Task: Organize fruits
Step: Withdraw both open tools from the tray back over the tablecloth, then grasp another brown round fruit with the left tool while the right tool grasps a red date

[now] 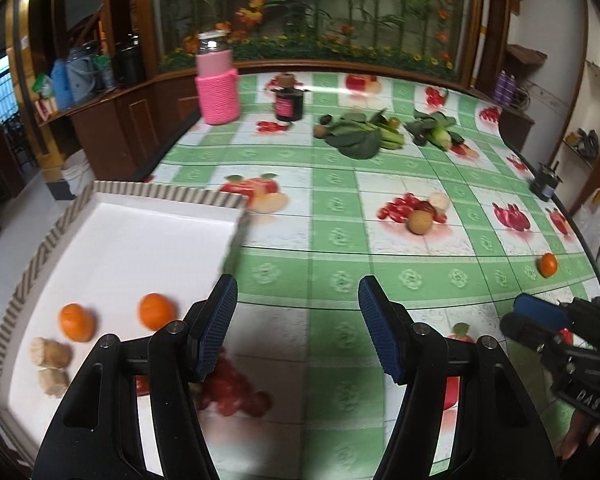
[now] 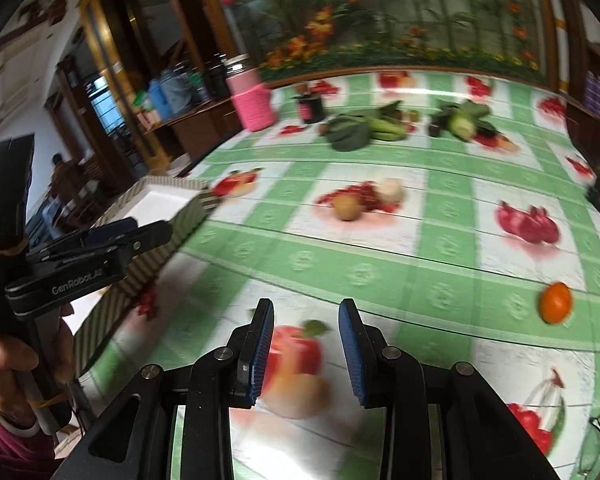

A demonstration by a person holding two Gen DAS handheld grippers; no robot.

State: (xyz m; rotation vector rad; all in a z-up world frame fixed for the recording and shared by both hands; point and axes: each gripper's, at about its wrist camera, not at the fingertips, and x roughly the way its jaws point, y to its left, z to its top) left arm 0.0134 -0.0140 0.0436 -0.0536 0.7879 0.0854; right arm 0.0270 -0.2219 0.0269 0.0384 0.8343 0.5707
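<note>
The left gripper (image 1: 298,322) hangs with its jaws spread wide and nothing between them, over the tablecloth (image 1: 340,280) just beside the near right corner of the tray (image 1: 140,192). The right gripper (image 2: 306,350) is also parted, less widely, and empty; it sits well to the right of the tray, over a printed apple on the cloth.

Inside the tray, a white box with striped walls, lie 2 oranges (image 1: 77,322) side by side near its front, and 2 pale beige chunks (image 1: 50,354) at its front left, close together.

Right of the tray, in the middle of the cloth, a brown round fruit (image 1: 419,222) touches or nearly touches a pale chunk (image 1: 439,201) just behind it. Far right of the tray, near the table's edge, 1 orange (image 1: 547,265) lies alone. Beyond the tray, toward the far edge, are leafy greens (image 1: 360,136) with small brown fruits beside them, a second bunch of greens (image 1: 436,130), a dark jar (image 1: 289,104) and a pink bottle (image 1: 216,80). Both views are somewhat blurred.
</note>
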